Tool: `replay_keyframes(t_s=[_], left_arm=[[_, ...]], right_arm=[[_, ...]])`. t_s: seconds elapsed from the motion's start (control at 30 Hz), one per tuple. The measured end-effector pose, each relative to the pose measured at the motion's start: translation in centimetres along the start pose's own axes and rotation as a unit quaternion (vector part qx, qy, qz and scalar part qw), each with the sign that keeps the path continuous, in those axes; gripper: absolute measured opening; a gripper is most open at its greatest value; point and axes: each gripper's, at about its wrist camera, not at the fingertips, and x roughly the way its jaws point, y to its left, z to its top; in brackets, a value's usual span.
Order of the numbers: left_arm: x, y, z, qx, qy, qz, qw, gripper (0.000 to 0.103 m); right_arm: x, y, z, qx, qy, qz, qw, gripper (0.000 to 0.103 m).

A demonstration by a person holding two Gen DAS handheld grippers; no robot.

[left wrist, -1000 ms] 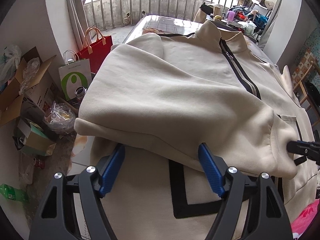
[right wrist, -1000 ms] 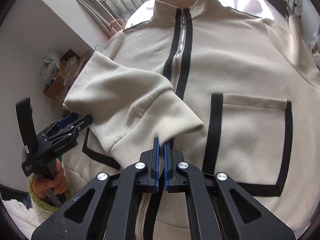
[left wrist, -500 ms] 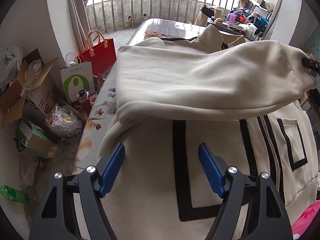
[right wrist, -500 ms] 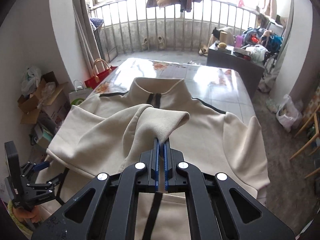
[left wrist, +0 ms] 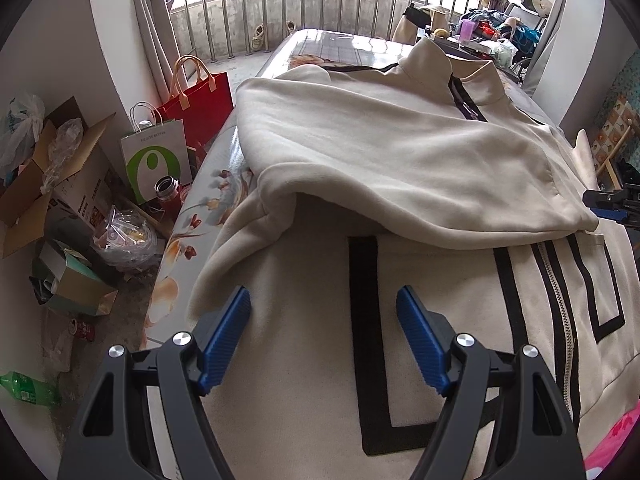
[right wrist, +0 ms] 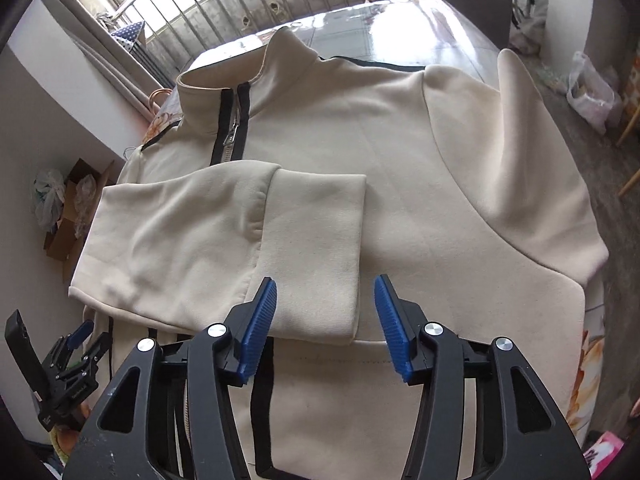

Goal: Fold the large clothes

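**A:** Here we are over the cream fleece zip-up jacket with black trim [right wrist: 420, 168], spread flat on the glossy floral-print table [right wrist: 400, 12], collar toward the railing. One sleeve [right wrist: 224, 240] is folded across the chest, its ribbed cuff [right wrist: 316, 256] lying just short of the right gripper [right wrist: 325, 312].

**B:** And that right gripper, what's it doing?

**A:** Its jaws are opening as we speak. The blue ridged pads [right wrist: 260, 320] stand either side of the cuff's near edge, and I see no pad pressing on the cloth.

**B:** The left gripper [left wrist: 323, 328]?

**A:** Jaws well apart, nothing between them, hovering above the jacket's lower front beside the black-outlined patch pocket [left wrist: 372, 344]. From its camera the folded sleeve drapes over the body, above the zip.

**B:** Anything around the table?

**A:** On the floor to the side, a red tote bag [left wrist: 200, 96], a white paper bag with a green logo [left wrist: 154, 160] and an open cardboard box [left wrist: 48, 184].
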Motion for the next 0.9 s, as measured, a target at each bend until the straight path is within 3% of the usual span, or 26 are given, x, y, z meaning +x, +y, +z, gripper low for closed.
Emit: replay_keyframes(t_s=[0.13,0.4,0.57,0.7,0.9], left_arm=[[0.4,-0.1,0.0,0.003,-0.001,0.003,1.0,0.076],[1.2,-1.1,0.0,0.019,0.0,0.011,0.9998,0.097],[1.4,-1.3,0.0,0.012,-0.006,0.021,0.9997,0.098],[1.4,-1.3,0.0,0.01,-0.01,0.025,0.9996,0.099],[1.4,-1.4,0.1,0.004,-0.003,0.031,0.9995,0.099]], right_arm=[[0.9,0.6,0.2,-0.015,0.003,0.009,1.0,0.065],[2.5,1.9,-0.4,-0.065,-0.004,0.005,0.998,0.08],[3.1,2.9,-0.9,-0.108,-0.002,-0.005,0.994,0.095],[3.4,3.6,-1.4,-0.132,-0.006,-0.027,0.991,0.095],[2.9,2.8,-1.6,-0.129,-0.009,-0.007,0.992,0.095]])
